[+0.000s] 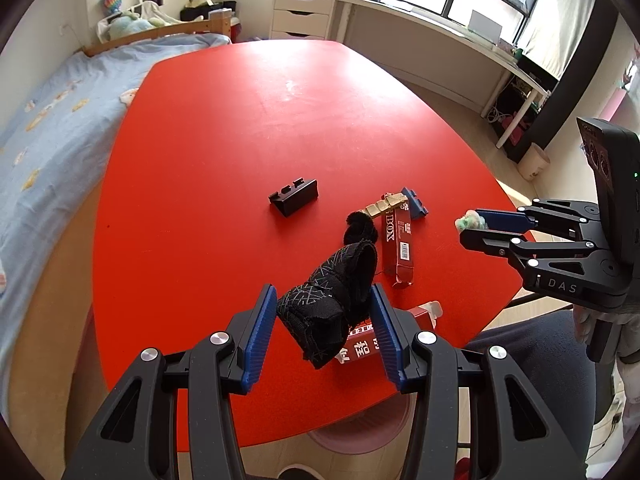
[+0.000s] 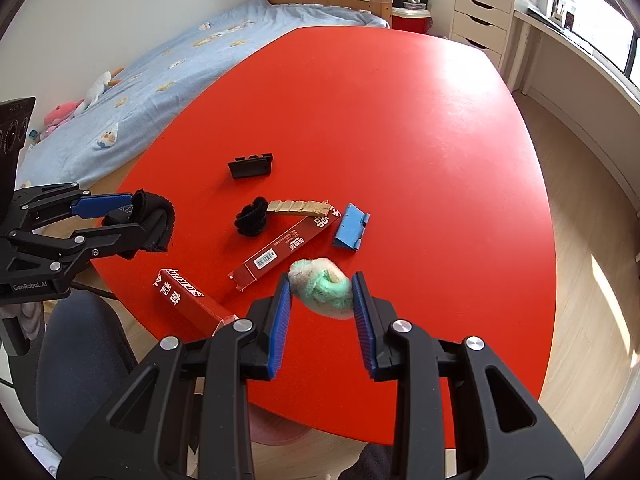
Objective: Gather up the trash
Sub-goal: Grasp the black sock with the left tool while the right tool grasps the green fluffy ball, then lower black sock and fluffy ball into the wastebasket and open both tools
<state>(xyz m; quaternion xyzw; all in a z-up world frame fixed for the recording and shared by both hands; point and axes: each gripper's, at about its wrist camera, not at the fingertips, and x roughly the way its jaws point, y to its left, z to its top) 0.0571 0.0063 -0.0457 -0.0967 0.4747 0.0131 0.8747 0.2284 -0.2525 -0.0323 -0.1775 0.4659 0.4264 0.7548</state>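
My left gripper (image 1: 324, 300) is shut on a black patterned sock (image 1: 328, 304) and holds it above the near edge of the red table (image 1: 240, 120); it also shows in the right wrist view (image 2: 148, 224). My right gripper (image 2: 322, 286) is shut on a fluffy green and white sock (image 2: 320, 288), seen too in the left wrist view (image 1: 472, 222). On the table lie a long red box (image 2: 284, 248), a second red box (image 2: 188, 300), a black fuzzy ball (image 2: 252, 216), a tan folded strip (image 2: 298, 207), a blue plastic piece (image 2: 350, 227) and a black plastic piece (image 2: 251, 166).
A bed with a blue sheet (image 1: 48, 120) runs along the table's left side. A white drawer unit (image 1: 304, 4) and a long desk under the window (image 1: 440, 32) stand beyond the table. A pinkish bin (image 1: 360, 428) sits on the floor under the near edge.
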